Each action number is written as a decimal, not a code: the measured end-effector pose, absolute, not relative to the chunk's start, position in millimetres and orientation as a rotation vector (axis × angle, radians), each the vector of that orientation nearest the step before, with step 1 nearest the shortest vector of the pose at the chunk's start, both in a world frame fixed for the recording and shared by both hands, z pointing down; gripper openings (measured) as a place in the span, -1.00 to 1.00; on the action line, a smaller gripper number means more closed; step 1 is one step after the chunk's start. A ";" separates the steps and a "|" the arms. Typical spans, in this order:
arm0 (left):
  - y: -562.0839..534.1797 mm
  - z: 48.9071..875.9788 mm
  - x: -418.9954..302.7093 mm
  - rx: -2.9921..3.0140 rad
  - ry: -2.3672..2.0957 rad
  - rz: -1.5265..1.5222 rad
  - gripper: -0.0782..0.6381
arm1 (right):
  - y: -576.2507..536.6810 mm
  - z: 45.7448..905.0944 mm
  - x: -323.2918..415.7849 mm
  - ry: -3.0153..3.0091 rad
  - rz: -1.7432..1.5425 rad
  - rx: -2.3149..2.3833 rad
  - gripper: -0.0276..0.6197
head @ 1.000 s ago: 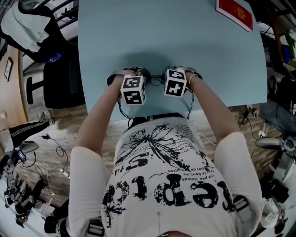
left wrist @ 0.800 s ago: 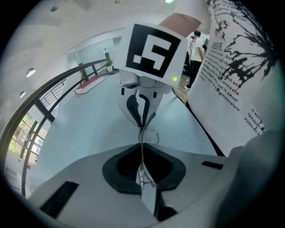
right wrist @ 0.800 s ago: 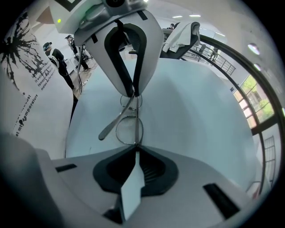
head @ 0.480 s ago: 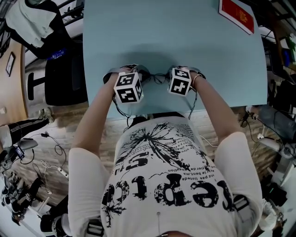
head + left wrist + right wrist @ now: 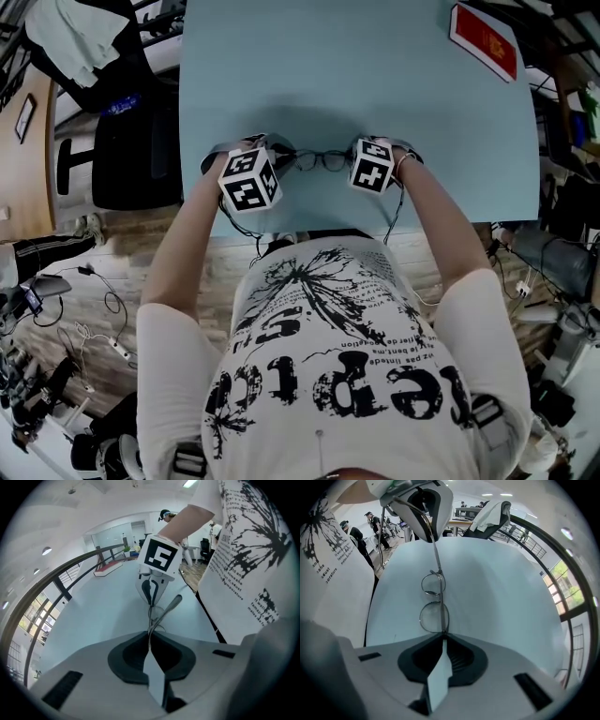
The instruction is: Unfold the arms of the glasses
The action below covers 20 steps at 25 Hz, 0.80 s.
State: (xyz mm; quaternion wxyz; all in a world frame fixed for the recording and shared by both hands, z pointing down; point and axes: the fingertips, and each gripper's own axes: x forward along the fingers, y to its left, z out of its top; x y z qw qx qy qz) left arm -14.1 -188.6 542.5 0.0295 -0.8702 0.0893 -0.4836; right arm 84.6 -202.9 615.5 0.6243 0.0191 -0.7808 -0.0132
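Note:
Thin wire-rimmed glasses lie lenses-down on the light blue table, stretched between my two grippers. In the right gripper view both round lenses show, with one arm still folded across them. My right gripper is shut on the near end of the frame and points steeply down. My left gripper is shut on the other arm, which runs as a thin wire away from the far hinge. In the head view the left gripper sits left of the glasses and the right gripper on their right.
A red book lies at the table's far right corner. A black chair stands off the left edge, with cables on the wooden floor. The person's torso is close behind the table's near edge.
My left gripper has moved left and up, away from the right one, drawing the glasses' arm outward. The glasses now show between the two cubes. The right gripper has stayed put.

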 end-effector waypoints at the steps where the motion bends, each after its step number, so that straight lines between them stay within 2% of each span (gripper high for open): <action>1: -187.8 543.4 -18.2 -2.685 0.280 -1.497 -0.70 | -203.4 614.8 84.6 -1.790 -0.029 0.049 -0.80; 10: -185.1 548.5 -22.8 -2.775 0.316 -1.468 -0.70 | -208.3 608.6 79.0 -1.757 -0.041 0.104 -0.76; 13: -186.4 547.6 -22.1 -2.775 0.316 -1.462 -0.70 | -207.3 599.3 62.0 -1.779 -0.062 0.097 -0.57; 20: -182.5 547.3 -16.9 -2.793 0.323 -1.435 -0.70 | -191.1 597.4 10.1 -1.841 -0.099 0.003 -0.56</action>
